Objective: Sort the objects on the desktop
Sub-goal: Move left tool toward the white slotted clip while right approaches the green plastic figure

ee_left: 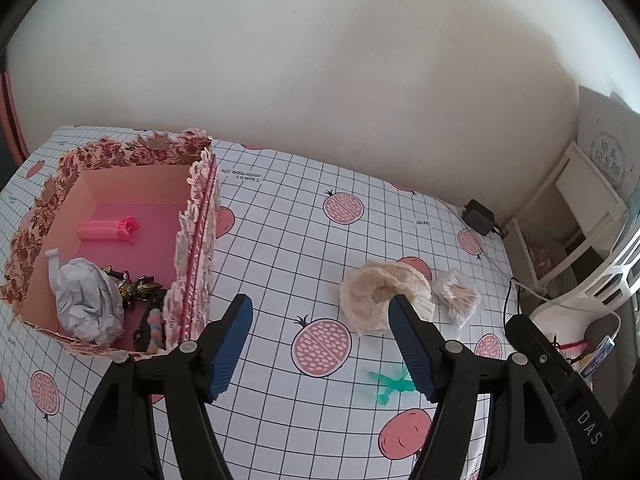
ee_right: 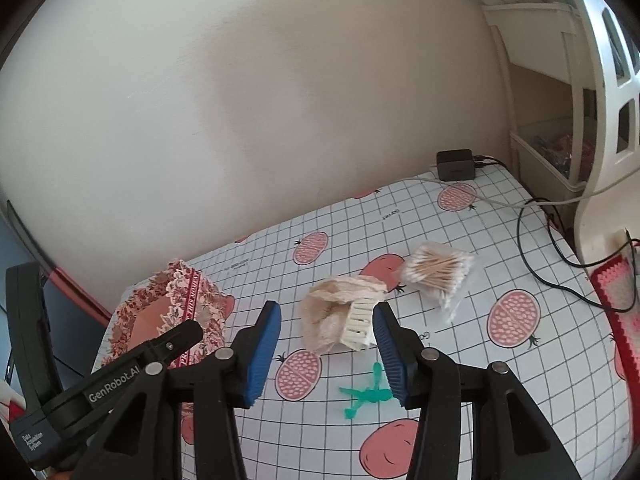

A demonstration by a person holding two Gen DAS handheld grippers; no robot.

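A floral-edged pink box [ee_left: 120, 168] stands at the left of the table, holding a pink clip [ee_left: 108, 230], crumpled white paper [ee_left: 88, 300] and dark toy figures [ee_left: 138, 288]. My left gripper [ee_left: 320, 312] hangs open over the tablecloth just right of the box, nothing between its fingers. A beige crumpled bag [ee_left: 372, 296] [ee_right: 328, 316] with a white ribbed piece [ee_right: 358, 326] lies mid-table. A packet of cotton swabs [ee_right: 438, 276] [ee_left: 456, 296] lies beside it, and a small green plastic figure [ee_right: 366, 396] [ee_left: 390, 386] lies nearer. My right gripper [ee_right: 328, 322] is open, close in front of the bag.
The tablecloth [ee_left: 288, 240] is a white grid with pomegranate prints. A black charger [ee_right: 456, 164] with cables [ee_right: 532, 240] sits at the far right by the wall. White shelving [ee_right: 560, 100] stands off the table's right edge. The left gripper's body [ee_right: 104, 384] shows in the right wrist view.
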